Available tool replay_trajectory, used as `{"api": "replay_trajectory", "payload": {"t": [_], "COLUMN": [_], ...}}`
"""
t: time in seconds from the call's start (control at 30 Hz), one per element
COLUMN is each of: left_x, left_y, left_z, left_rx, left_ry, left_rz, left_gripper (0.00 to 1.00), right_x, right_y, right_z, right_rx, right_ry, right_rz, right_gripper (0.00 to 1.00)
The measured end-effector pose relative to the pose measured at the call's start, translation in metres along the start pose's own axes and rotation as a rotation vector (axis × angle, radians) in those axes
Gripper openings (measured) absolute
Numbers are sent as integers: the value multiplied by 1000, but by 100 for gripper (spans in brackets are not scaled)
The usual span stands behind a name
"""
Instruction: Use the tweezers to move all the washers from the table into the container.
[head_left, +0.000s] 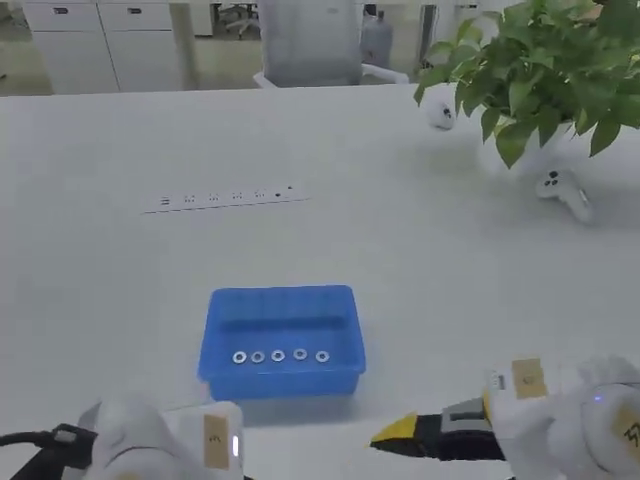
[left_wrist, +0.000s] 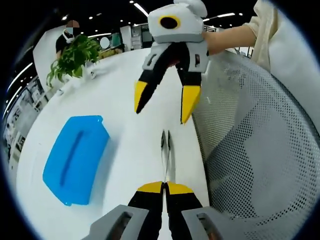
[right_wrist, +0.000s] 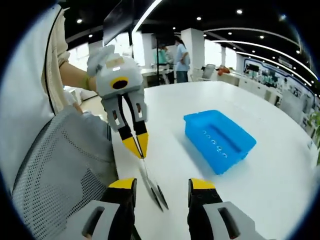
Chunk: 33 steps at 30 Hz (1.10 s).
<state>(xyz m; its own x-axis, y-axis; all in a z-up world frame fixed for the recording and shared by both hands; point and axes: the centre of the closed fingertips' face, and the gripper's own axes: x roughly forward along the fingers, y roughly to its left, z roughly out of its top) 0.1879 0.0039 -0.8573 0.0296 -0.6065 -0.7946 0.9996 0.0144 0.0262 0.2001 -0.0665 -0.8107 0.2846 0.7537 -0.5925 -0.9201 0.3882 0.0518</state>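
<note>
At the left, close to the front edge of the white desk (head_left: 450, 280), the left gripper (left_wrist: 165, 190) is holding the thin grey metal tweezers (left_wrist: 165, 150) by one end. Its yellow-tipped jaws are pressing fully together on them. Further in on the desk, the blue rectangular plastic container (head_left: 282, 300) is standing, and five small silver ring-shaped washers (head_left: 279, 356) are lying in a row on its floor. I am not finding any other washer on the desk, so I am judging the moving work as done or nearly done. At the right, the right gripper (right_wrist: 161, 184) is gaping wide and gripping nothing. The free end of the tweezers is reaching into the gap between its jaws.

From here a handover or a setting-down is looking likely, and this is the risky part. If the left gripper is letting go before the right one is closing, or before the tweezers are resting flat, they could slip over the desk edge toward the grey mesh chair back (left_wrist: 250, 150). A grip off the centre of such a thin tool could also be twisting it sideways.

Both grippers are staying low and facing each other along the desk edge, the left pointing rightward and the right pointing leftward.
</note>
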Motion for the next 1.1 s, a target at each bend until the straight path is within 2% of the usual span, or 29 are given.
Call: {"api": "replay_trajectory", "payload": {"t": [0.2, 0.33, 0.47, 0.67, 0.7, 0.73, 0.8, 0.83, 0.87, 0.9, 0.97, 1.0, 1.03, 1.07, 1.1], "left_x": [9, 12, 12, 12, 10, 8, 2, -3, -6, -12, -22, -32, -39, -50, -58], "left_y": [-1, -3, -4, -4, -2, -1, -1, 1, 1, 1, 1, 4, 6, 7, 9], "left_z": [-8, -10, -8, -7, -3, 0, 5, 8, 11, 15, 23, 30, 34, 41, 45], "left_rx": [2, 0, -24, -63, -107, -129, -181, -216, -240, -289, -345, -402, -433, -485, -516], "left_ry": [55, 76, 71, 75, 55, 41, 14, -5, -18, -46, -101, -154, -190, -259, -305], "left_rz": [-10, -17, -19, 28, 71, 92, 134, 174, 193, 226, 271, 322, 352, 389, 418], "left_gripper": [0, 0, 0, 0, 4, 6, 7, 8, 9, 12, 16, 18, 19, 21, 22], "right_x": [-40, -58, -69, -80, -83, -85, -90, -92, -95, -100, -106, -110, -112, -115, -118], "right_y": [-18, -30, -36, -34, -33, -32, -31, -31, -33, -37, -41, -44, -46, -49, -54], "right_z": [1, -6, -6, -5, -6, -6, -7, -7, -7, -5, -2, 2, 3, 5, 6], "right_rx": [56, 55, 61, 73, 73, 73, 85, 99, 140, 179, 198, 197, 195, 189, 172], "right_ry": [-45, -35, -49, -94, -102, -110, -131, -140, -158, -192, -223, -242, -244, -249, -253], "right_rz": [-131, -175, -203, -205, -200, -197, -187, -185, -195, -215, -229, -244, -249, -265, -295], "right_gripper": [44, 45, 46, 49, 50, 50, 50, 50, 51, 53, 56, 57, 58, 59, 58]}}
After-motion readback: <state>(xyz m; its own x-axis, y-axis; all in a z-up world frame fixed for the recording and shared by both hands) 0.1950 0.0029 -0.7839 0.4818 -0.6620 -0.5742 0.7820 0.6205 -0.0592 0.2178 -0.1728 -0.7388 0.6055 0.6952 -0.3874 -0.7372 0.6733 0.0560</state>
